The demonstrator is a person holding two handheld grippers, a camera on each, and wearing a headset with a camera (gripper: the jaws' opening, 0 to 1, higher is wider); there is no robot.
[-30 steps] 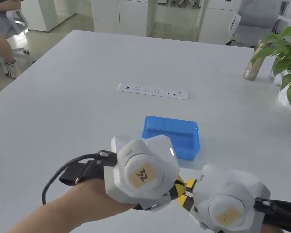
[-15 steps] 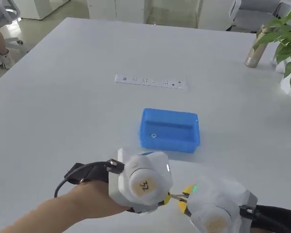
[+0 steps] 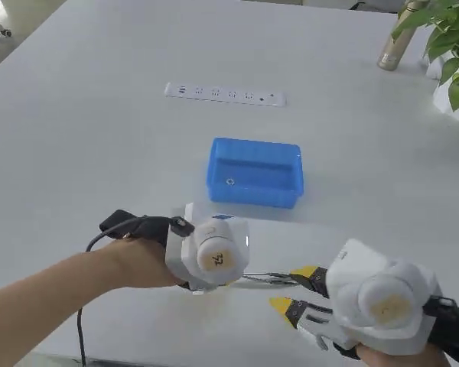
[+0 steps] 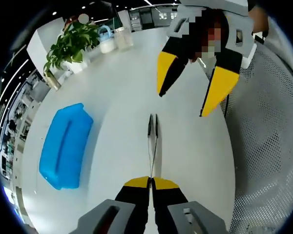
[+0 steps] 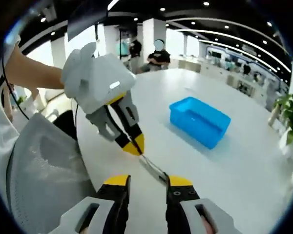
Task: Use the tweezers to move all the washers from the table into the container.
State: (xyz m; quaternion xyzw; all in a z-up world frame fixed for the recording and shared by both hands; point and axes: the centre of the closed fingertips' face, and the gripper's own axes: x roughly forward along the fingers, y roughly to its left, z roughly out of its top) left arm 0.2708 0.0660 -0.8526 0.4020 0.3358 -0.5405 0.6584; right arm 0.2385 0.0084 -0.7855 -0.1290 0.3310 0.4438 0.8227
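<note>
Jaws pinched tight on the tweezers (image 4: 152, 141): that's the left gripper (image 4: 150, 182), low and left of centre in the head view, tweezers pointing right. Right gripper (image 3: 293, 289), lower right, jaws apart near the tweezer tips. Container (image 3: 252, 197) sits above centre, one washer (image 3: 229, 181) inside.

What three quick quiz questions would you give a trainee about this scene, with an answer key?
1. True or false: the left gripper is shut on the tweezers.
2. Multiple choice: what lies inside the blue container? A) one washer B) the tweezers C) a pile of screws
3. Fill in the blank: the jaws of the right gripper stand ____, one on each side of the tweezers' far end.

Key: 1 true; 2 A; 3 open.
</note>
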